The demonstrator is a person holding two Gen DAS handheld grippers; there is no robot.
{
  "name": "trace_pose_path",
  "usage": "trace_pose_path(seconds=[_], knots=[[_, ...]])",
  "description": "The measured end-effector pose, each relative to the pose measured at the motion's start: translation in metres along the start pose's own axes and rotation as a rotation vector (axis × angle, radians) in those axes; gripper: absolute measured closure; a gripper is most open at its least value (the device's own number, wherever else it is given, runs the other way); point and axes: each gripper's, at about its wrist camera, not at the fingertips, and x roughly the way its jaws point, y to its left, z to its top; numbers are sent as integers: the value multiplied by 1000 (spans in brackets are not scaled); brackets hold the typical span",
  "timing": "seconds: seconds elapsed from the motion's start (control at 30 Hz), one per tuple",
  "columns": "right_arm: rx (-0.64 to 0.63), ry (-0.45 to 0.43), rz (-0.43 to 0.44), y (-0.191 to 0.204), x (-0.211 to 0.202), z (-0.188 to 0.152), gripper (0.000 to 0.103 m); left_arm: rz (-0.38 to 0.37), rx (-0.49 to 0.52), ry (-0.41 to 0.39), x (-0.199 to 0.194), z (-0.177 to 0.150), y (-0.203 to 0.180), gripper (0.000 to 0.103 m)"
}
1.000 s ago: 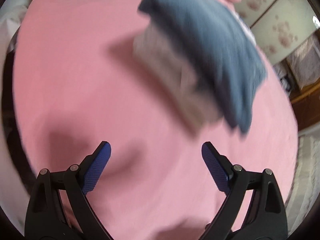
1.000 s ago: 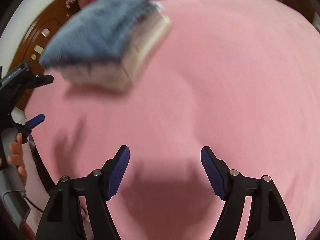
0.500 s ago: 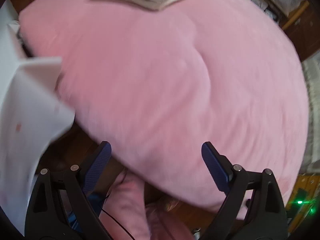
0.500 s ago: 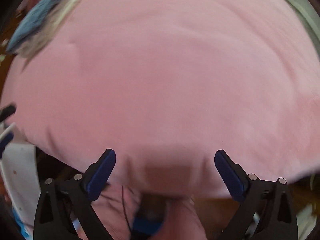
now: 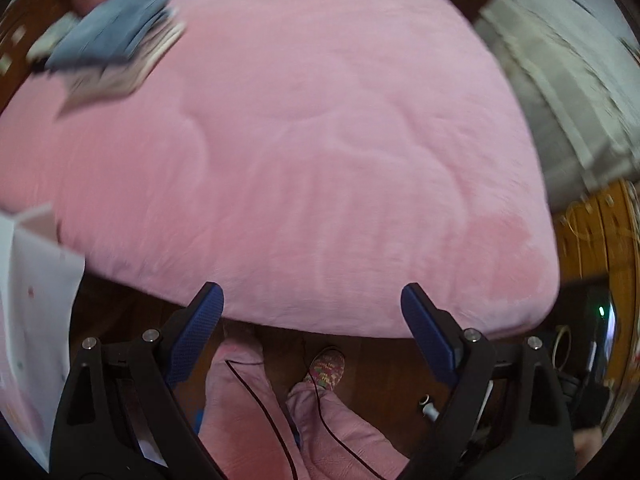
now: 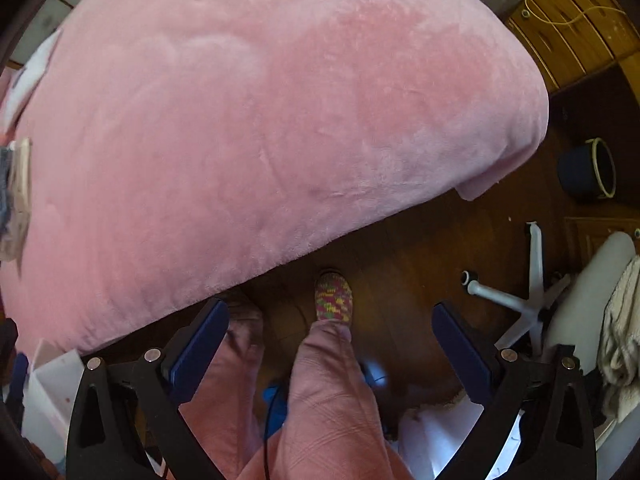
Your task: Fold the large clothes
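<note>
Both tools have swung back from over the middle of the bed to its near edge since a second ago, and the folded stack that then filled the left view now sits far off. Left tool [image 5: 312,312] stands with its blue pads wide apart and nothing between them, hanging over the bed's front edge. Right tool [image 6: 330,326] is likewise spread wide and empty, pointing down at the wooden floor [image 6: 420,248].

Below the pads are the person's pink trouser legs [image 6: 332,400] and a multicoloured knitted slipper [image 6: 333,296], with a thin dark cable [image 5: 260,400] trailing across the trousers.

Beyond them the pink blanket [image 5: 312,140] covers the bed. The folded clothes [image 5: 108,44], a blue garment on top of a pale one, lie on the blanket at its far left corner, blurred; the right view shows only their edge.

Right of the bed stand a white chair base [image 6: 528,304] and a dark bin [image 6: 588,168].
</note>
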Motion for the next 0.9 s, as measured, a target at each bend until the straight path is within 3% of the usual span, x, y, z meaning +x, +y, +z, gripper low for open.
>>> trace_pose_path(seconds=[0.2,0.43,0.57,0.77,0.9], knots=[[-113,-27,36,27,-46,-11,1,7,115,2,-37,16,-29,14],[-179,-69,89,73,-91,-39,0,22,119,-5,-80,28,-6,14],[-213,-82,109,104,-125,-63,0,45,48,32,-103,33,30,14],[-332,-171,114,152,-162,-82,0,58,-71,7,-127,34,79,13],[-405,-230,109,176,-194,-94,0,51,-86,-37,-141,29,91,13]])
